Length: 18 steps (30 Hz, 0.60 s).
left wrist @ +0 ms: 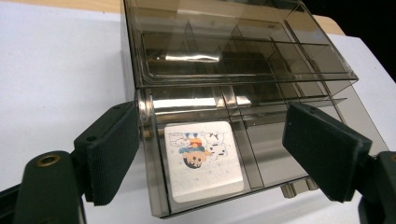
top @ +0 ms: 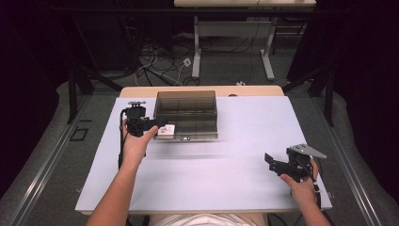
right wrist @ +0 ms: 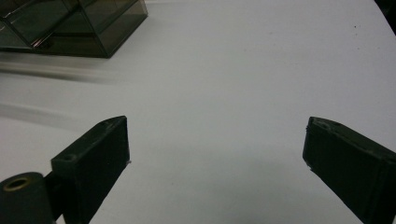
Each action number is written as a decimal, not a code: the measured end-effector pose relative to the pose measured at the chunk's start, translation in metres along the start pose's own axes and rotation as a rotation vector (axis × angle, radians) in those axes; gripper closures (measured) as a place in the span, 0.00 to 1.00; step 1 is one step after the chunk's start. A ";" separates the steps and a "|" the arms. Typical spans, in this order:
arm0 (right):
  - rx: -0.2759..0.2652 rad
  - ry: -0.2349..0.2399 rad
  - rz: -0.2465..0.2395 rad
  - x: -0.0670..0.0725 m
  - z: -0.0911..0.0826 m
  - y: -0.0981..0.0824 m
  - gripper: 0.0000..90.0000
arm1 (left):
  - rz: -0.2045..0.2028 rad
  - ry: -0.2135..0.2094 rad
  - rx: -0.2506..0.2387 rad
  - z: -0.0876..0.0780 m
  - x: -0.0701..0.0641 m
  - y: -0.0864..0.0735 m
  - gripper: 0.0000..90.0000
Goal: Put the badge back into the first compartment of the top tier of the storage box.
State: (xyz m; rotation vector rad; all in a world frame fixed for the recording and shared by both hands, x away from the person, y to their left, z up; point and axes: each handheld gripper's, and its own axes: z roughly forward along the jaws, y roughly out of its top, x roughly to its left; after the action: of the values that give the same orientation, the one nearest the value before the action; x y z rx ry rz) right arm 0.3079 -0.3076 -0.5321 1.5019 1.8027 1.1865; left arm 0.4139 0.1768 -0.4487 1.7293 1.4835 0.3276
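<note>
A smoky clear plastic organizer box [top: 186, 110] with several compartments stands at the back of the white table. A white square card with a cartoon picture [left wrist: 203, 161] lies flat in its front left compartment [top: 166, 130]. My left gripper [top: 160, 126] is at that front left corner of the box. Its jaws stand open [left wrist: 217, 144], one pad by the box's left wall, the other over the front compartments, and neither presses on the card. My right gripper [top: 272, 162] hovers open over bare table at the front right [right wrist: 215, 154], with nothing between its pads.
The white table sheet [top: 226, 169] spreads wide between the box and the right gripper. The box's far corner [right wrist: 93, 28] lies well ahead of the right jaws. Beyond the table are a cabled floor and desk legs [top: 197, 52].
</note>
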 end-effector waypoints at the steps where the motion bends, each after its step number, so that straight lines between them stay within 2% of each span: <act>1: -0.003 -0.001 0.002 0.000 0.000 0.000 0.08 | 0.008 0.008 -0.001 -0.001 0.000 -0.001 0.21; 3: 0.005 -0.005 -0.007 0.000 0.000 0.000 0.08 | 0.028 0.013 -0.009 -0.003 0.001 -0.002 0.21; 9: -0.011 -0.005 -0.015 0.002 0.000 0.000 0.08 | 0.055 0.017 -0.015 -0.007 0.004 -0.005 0.18; 13: -0.008 0.002 -0.014 0.002 0.000 0.000 0.08 | 0.068 -0.003 -0.029 -0.010 0.006 -0.007 0.17; 18: 0.005 -0.007 -0.018 0.004 -0.002 0.000 0.08 | 0.094 -0.028 -0.023 -0.015 0.010 -0.010 0.14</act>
State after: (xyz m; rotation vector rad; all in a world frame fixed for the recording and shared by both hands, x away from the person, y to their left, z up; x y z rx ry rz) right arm 0.3052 -0.3047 -0.5301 1.4882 1.8125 1.1675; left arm 0.3996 0.1913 -0.4497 1.7817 1.3756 0.3669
